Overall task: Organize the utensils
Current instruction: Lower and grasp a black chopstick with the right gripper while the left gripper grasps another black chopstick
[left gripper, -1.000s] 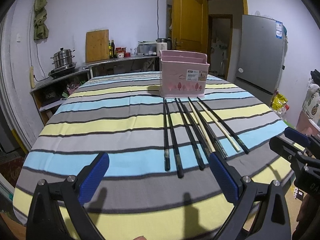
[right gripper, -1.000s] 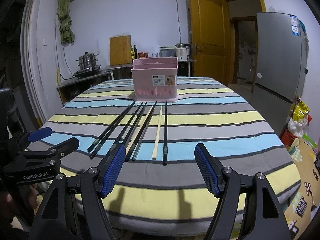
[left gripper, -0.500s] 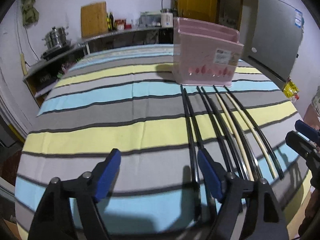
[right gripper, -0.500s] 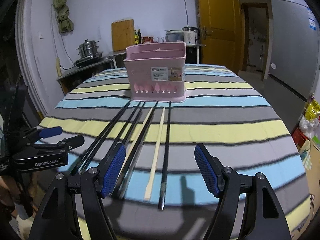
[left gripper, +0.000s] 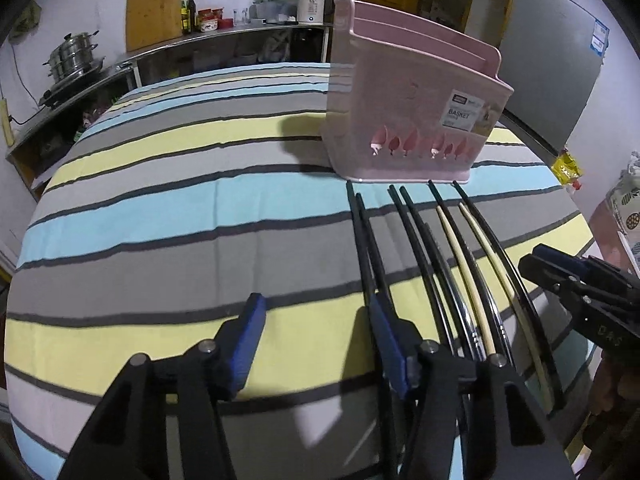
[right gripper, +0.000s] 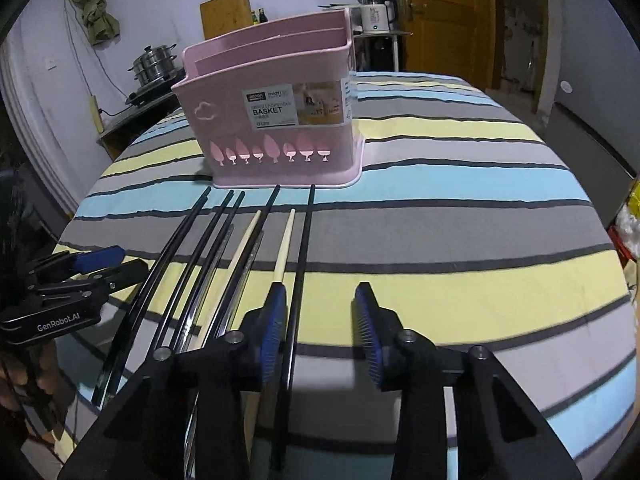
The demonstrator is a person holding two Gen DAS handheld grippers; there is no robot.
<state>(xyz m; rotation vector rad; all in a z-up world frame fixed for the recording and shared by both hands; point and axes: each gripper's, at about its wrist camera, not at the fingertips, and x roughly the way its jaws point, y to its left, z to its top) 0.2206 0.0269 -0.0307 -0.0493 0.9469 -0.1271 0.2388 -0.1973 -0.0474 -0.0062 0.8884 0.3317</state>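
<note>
Striped cloth covers the table (left gripper: 160, 216) in a dim kitchen, and on it the chopsticks (right gripper: 280, 248) lie in a fan, their far tips just short of the pink basket (right gripper: 276, 120) that stands ahead of both grippers.

Left gripper (left gripper: 316, 336): its jaws have just been closing, yet they stand apart with only cloth between them; the leftmost black pair (left gripper: 366, 248) runs under its right-hand finger, not inside the gap. Right gripper (right gripper: 320, 332): jaws also just closing and apart, with nothing clearly between them; the rightmost black stick (right gripper: 302, 248) passes just beside its left-hand pad. Neither clamps anything.

To pick cleanly, each gripper probably needs to shift sideways so one stick sits centred between the pads before squeezing, low enough to catch it without dragging the neighbours.

Beyond the basket are a counter with a steamer pot (left gripper: 74, 54), a cutting board (left gripper: 154, 12), a kettle (right gripper: 376, 14) and a yellow door (right gripper: 440, 16).
</note>
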